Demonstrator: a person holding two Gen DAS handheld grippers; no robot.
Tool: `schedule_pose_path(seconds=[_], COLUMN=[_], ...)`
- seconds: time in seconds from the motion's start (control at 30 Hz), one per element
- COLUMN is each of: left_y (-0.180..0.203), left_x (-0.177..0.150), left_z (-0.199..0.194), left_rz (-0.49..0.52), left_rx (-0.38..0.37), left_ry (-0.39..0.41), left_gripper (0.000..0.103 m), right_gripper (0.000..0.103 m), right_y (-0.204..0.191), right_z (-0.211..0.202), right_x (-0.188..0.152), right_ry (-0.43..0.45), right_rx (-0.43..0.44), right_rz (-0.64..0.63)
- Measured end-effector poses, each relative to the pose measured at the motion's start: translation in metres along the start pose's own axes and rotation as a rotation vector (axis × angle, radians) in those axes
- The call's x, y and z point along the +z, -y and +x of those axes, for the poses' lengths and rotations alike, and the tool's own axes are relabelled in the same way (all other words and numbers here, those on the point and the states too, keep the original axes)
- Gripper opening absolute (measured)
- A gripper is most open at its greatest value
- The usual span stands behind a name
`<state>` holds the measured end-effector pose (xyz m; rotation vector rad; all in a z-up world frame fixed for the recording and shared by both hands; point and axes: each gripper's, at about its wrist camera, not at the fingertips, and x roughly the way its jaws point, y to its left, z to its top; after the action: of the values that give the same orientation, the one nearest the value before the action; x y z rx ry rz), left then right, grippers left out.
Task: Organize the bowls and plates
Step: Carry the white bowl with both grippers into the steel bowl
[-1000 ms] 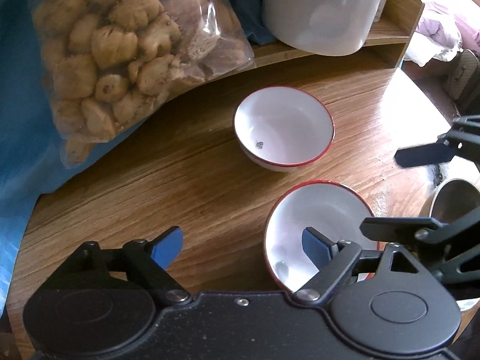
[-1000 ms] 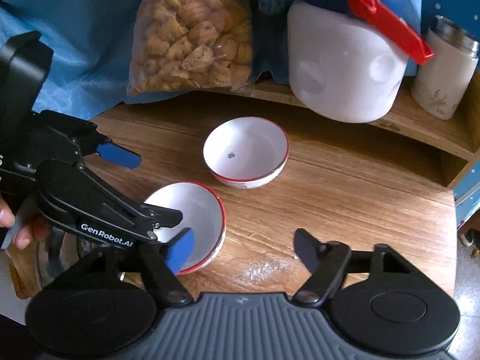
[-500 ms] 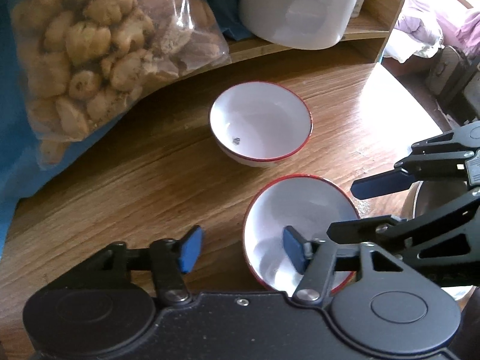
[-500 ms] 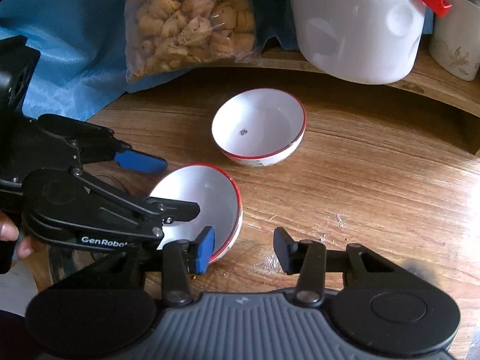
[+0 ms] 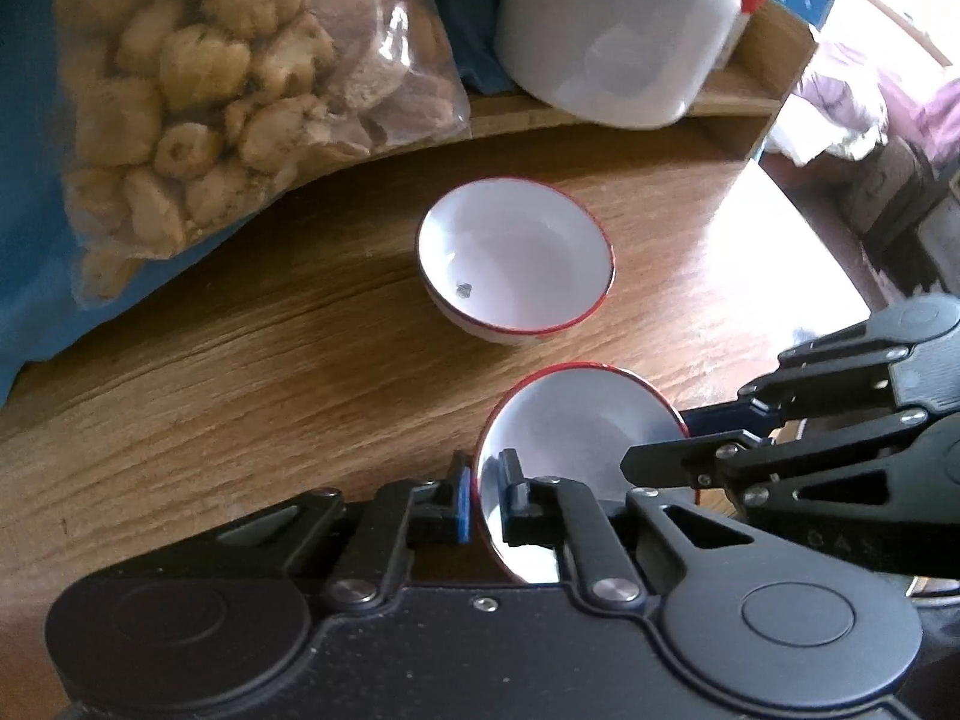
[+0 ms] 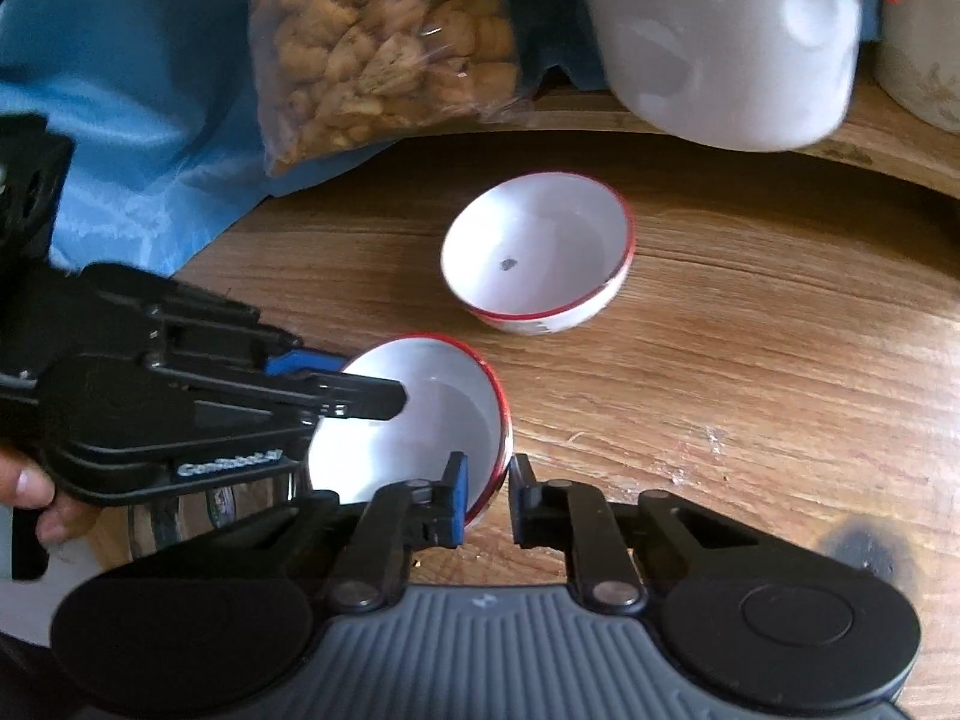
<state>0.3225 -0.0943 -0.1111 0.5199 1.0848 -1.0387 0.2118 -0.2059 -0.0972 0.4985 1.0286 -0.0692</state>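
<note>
Clear bag of biscuits (image 5: 234,96) on blue cloth (image 6: 138,114); white jug (image 6: 720,36) on wooden shelf (image 5: 744,96); wooden table (image 6: 750,396).

Blurred, unreadable lettering on left gripper (image 6: 336,387)

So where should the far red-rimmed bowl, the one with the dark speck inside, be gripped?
On its thin red rim, from above: the far bowl stands upright and open on the table, so one finger goes inside the wall and one outside. The near rim, facing both tools, looks easiest to reach.
</note>
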Motion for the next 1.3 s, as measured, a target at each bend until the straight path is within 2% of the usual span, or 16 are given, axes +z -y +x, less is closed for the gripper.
schedule_pose_path(seconds=[0.33, 0.57, 0.87, 1.3], left_y=[0.015, 0.046, 0.087, 0.116], left_x=[0.004, 0.012, 0.007, -0.01], left_z=[-0.027, -0.043, -0.051, -0.059], left_rz=[-0.078, -0.08, -0.068, -0.081], left_rx=[0.009, -0.004, -0.019, 0.0], left_ry=[0.088, 0.156, 0.188, 0.173], left_gripper=[0.007, 0.007, 0.007, 0.007], right_gripper=[0.009, 0.009, 0.009, 0.009], right_y=[0.014, 0.027, 0.047, 0.057], right_z=[-0.036, -0.067, -0.101, -0.121], right_x=[0.002, -0.004, -0.024, -0.049], right_ry=[0.086, 0.139, 0.165, 0.158], right_rx=[0.013, -0.006, -0.023, 0.004], right_rz=[0.028, 0.034, 0.053, 0.055])
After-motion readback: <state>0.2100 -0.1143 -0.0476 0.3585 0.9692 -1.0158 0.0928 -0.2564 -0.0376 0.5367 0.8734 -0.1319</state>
